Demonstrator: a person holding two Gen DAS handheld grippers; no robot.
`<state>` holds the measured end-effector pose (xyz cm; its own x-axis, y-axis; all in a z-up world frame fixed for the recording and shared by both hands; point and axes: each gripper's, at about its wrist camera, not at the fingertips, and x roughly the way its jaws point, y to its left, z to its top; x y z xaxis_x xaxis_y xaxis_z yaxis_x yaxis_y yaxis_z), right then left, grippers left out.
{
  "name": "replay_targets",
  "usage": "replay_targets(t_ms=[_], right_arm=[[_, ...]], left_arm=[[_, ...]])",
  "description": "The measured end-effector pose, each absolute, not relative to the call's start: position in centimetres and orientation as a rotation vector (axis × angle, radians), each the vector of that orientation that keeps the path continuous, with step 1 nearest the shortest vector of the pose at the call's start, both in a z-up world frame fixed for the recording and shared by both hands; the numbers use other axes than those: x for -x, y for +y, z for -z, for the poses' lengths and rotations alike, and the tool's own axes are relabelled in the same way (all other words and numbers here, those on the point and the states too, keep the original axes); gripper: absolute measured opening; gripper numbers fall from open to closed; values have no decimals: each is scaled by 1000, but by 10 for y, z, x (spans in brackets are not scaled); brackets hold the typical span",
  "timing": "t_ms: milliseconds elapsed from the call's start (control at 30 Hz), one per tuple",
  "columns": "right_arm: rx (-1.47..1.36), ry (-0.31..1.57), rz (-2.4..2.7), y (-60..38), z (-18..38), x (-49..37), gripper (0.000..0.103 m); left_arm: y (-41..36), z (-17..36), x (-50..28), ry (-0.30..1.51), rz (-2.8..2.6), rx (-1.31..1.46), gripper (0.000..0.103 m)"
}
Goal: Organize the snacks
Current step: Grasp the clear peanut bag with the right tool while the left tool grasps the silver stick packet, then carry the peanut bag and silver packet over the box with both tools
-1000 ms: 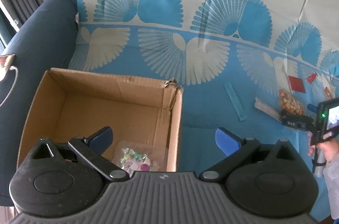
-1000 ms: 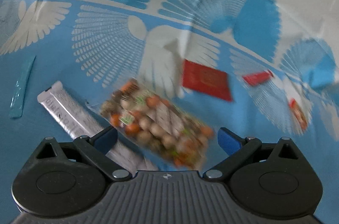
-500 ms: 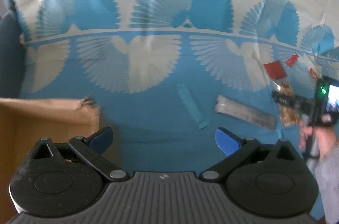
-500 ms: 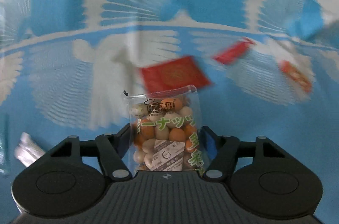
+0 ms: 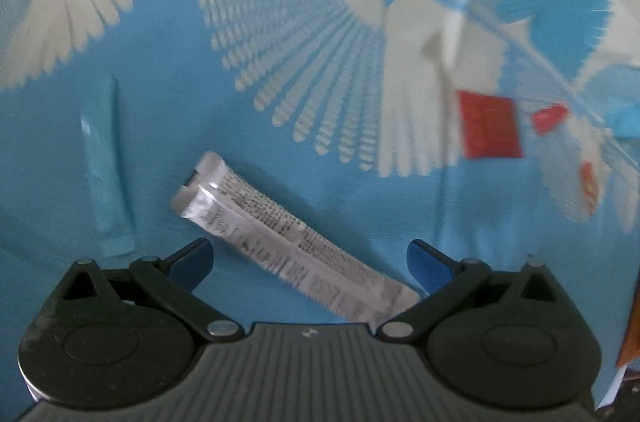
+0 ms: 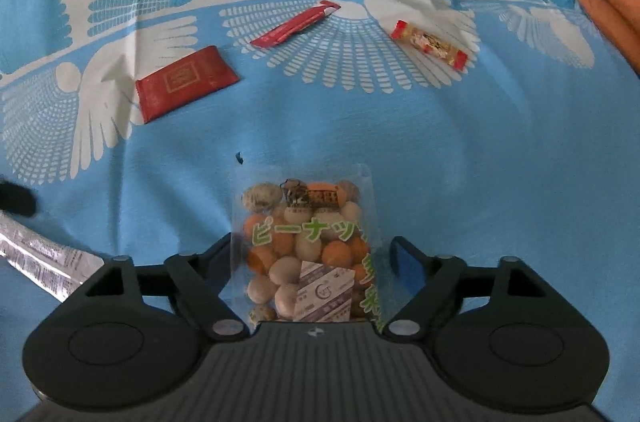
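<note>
Only the right view shows the clear peanut bag [image 6: 308,246] between the right hand-held gripper [image 6: 310,258], jaws just reopening, right pad apart, left hand-held gripper [image 5: 310,260] spread wide over silver stick packet [image 5: 288,242].

The left gripper [image 5: 310,258] points steeply down, fingers spread wide apart. The right gripper [image 6: 310,262] tilts downward, its fingers having just widened.

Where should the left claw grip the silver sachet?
Across the middle of the silver sachet, from above. It lies flat and slanted on the cloth, long and narrow, so its short width fits between the open left claw, turned square to its length.
</note>
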<state>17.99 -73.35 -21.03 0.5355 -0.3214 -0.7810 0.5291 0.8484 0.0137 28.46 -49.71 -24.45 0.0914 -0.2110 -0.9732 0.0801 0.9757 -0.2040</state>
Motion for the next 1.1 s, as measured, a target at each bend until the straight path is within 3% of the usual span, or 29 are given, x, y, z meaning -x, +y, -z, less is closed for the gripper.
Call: replay_targets(t_ms=[167,200,233,300,333,367,400,733,1100], right_arm=[[-243,844,497,-734,215,-173,89],[-243,844,497,-733,214,-172,84],[-244,838,491,-731,212,-171,71],[-230,842,489,-724,209,-169,64],[-230,846,491,-720,208,-167,63],[-229,846,492,-717,207,-165,62],[-224,847,493,-712,206,-161,62],[-318,681,509,-649,151,-96,61],[-304,492,372,-507,67,-4,61]], left_arm=[[-510,245,-287,1441,138,83,103],[-512,245,-286,1438,142,62,102],[-513,243,-284,1429,134,49,99],[-512,235,-279,1394,42,-4,58],[-510,231,-278,1391,45,2,49],[-507,228,-278,1397,81,22,32],[-504,226,-278,1404,102,26,27],[-430,152,-236,1288,200,9,25],[-297,26,-128,1078,388,-3,25]])
